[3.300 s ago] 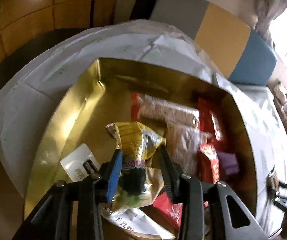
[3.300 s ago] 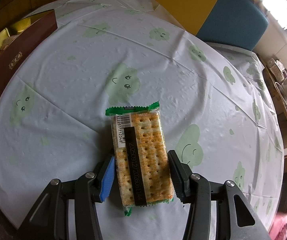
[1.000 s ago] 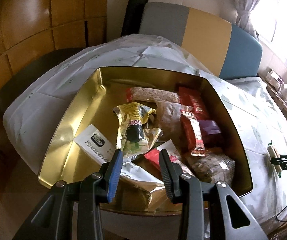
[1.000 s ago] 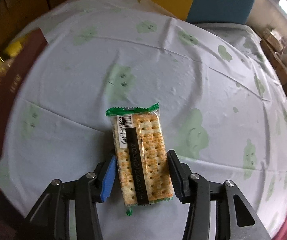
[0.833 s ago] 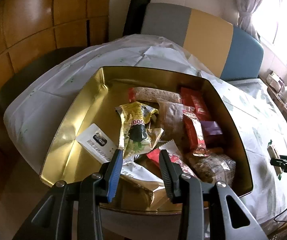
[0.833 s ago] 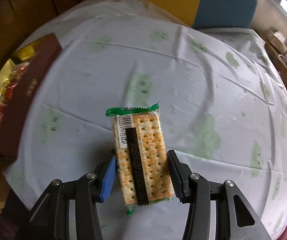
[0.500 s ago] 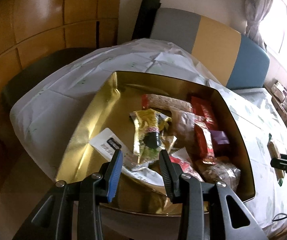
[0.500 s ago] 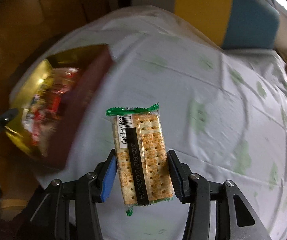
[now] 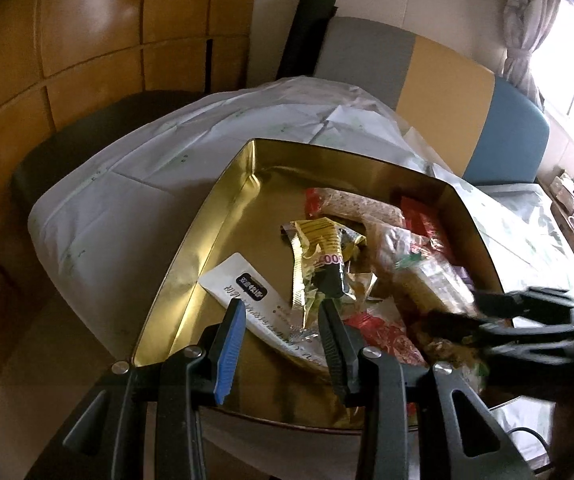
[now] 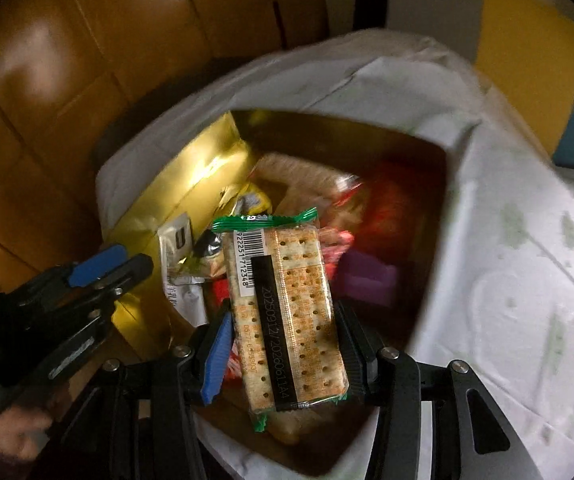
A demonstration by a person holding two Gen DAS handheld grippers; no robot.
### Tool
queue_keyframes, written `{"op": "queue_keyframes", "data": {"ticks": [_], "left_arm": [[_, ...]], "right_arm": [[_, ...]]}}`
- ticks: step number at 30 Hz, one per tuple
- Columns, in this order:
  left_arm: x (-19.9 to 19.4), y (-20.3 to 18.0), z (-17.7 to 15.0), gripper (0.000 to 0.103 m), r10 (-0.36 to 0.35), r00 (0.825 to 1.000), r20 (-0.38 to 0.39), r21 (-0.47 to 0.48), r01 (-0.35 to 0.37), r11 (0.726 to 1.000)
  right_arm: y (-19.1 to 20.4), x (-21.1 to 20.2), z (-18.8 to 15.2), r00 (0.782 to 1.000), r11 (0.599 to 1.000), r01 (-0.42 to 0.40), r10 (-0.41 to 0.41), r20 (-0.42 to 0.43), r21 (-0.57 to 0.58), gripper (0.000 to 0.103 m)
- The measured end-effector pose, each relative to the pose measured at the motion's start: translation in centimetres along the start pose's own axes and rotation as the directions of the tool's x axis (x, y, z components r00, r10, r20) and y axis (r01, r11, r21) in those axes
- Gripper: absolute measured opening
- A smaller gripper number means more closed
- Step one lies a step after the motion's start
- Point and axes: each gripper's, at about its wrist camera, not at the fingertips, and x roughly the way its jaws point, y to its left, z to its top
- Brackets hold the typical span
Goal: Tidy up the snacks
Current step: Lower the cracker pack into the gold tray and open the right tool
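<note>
Glossy wooden wall panels (image 9: 87,40) curve along the left. A table under a pale tablecloth (image 9: 135,184) fills the middle. Behind it stands a bench backrest (image 9: 439,80) in grey, yellow and blue. Daylight glares past a tied curtain (image 9: 523,20) at right.

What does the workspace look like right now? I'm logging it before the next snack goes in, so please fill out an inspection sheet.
Surface: table under a white cloth with pale green prints, creased.
Job's things: gold-lined rectangular tin holding mixed snack packets; yellow crinkled packet, white flat sachet, purple packet; clear green-edged cracker pack held above the tin.
Clutter: nothing seen.
Grippers: left gripper with nothing between its jaws, at the tin's near edge; right gripper shut on the cracker pack.
Cables: thin dark cable at table edge.
Surroundings: grey, yellow and blue bench back, wooden wall panels, curtained window.
</note>
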Motion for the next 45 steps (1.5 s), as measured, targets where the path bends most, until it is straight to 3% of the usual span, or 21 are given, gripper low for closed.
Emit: {"op": "queue_keyframes", "data": {"ticks": [5,15,17,18,25,33,41,45], "left_arm": [[0.4,0.0,-0.1,0.038,0.000,1.000,-0.010,0.003,0.000,1.000],[0.5,-0.3,-0.3,0.038,0.007,1.000,-0.012,0.010,-0.007,1.000],[0.5,-0.4,-0.3,0.038,0.006,1.000,-0.012,0.013,-0.006,1.000],[0.5,-0.4,-0.3,0.038,0.006,1.000,-0.011,0.013,-0.006,1.000],[0.0,-0.7,-0.3,0.038,0.009,1.000,-0.002,0.025,-0.009,1.000],[-0.8,-1.5,-0.5,0.038,0.013,1.000,0.013,0.048,-0.013,0.999],[-1.8,-2.6,-0.7,0.040,0.023,0.999,0.037,0.075,-0.025,0.997],[-2.4,-3.2,-0.9,0.040,0.022,0.998,0.060,0.092,-0.027,0.995]], "right_arm": [[0.2,2.8,-0.3,0.999,1.000,0.014,-0.014,-0.043,0.000,0.054],[-0.7,0.6,-1.2,1.000,1.000,-0.015,0.015,0.004,0.017,0.057],[-0.3,0.3,-1.6,1.000,1.000,-0.015,0.015,0.004,-0.007,0.047],[0.0,0.6,-1.7,1.000,1.000,-0.013,0.013,-0.012,-0.024,0.036],[0.5,2.0,-1.6,1.000,1.000,0.007,-0.007,-0.014,-0.012,0.030],[0.5,1.5,-2.3,1.000,1.000,0.012,-0.012,-0.009,0.010,0.031],[-0.3,-1.3,-3.6,0.998,0.998,0.027,-0.030,0.059,0.057,0.033],[-0.7,-3.5,-4.4,0.990,0.994,0.057,-0.068,0.123,0.090,0.042]]}}
